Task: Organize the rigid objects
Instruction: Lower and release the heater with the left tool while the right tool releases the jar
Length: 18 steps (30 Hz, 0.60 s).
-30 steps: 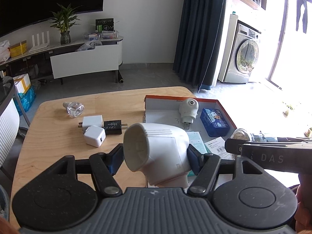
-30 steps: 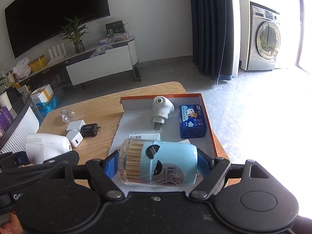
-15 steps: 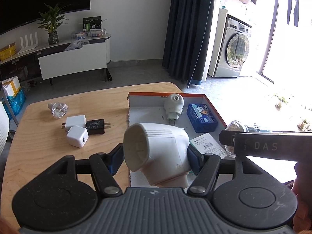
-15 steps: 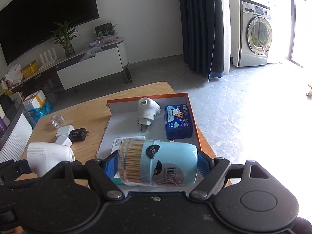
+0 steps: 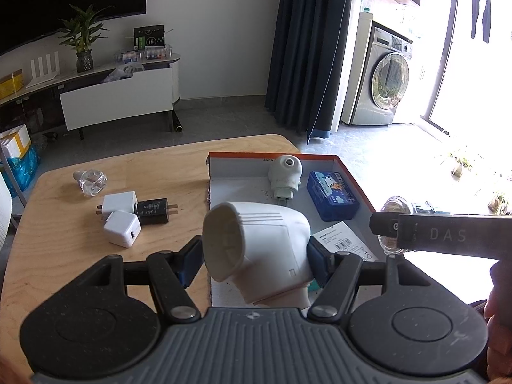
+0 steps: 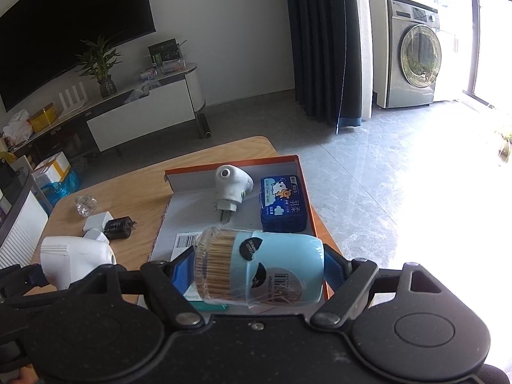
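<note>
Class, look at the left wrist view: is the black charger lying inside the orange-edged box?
No. The black charger lies on the bare wooden table, left of the box, beside two white chargers.

I see a light wooden table (image 5: 80, 256) with rounded corners. On its right half lies an orange-rimmed box lid (image 5: 352, 172). Left of it, directly on the wood, sit a clear glass knob (image 5: 91, 181) farther off, and nearer, two white chargers (image 5: 121, 216) touching a black charger (image 5: 153, 211).
</note>
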Available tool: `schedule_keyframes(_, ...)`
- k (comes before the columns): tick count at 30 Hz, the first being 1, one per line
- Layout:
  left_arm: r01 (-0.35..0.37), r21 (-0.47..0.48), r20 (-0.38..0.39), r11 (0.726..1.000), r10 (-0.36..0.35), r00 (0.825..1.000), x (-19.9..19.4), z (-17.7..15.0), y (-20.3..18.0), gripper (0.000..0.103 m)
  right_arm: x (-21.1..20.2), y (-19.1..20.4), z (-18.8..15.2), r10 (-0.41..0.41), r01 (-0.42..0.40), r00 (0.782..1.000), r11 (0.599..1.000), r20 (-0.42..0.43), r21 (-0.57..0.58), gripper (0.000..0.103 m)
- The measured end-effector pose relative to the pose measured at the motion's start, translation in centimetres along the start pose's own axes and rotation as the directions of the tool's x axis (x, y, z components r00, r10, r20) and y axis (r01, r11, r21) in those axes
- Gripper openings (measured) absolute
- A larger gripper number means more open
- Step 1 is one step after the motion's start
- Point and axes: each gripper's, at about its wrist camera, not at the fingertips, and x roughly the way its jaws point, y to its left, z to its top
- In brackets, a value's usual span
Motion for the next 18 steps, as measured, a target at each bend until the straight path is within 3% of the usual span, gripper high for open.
schedule_keyframes(18,0.019,0.034,-0.009,0.999,-0.019,1.0,1.2,0.8,-1.4,0.068,0.9,-0.8,0.5,-0.009,0.009,1.0,1.0,-0.002,0.015,0.094)
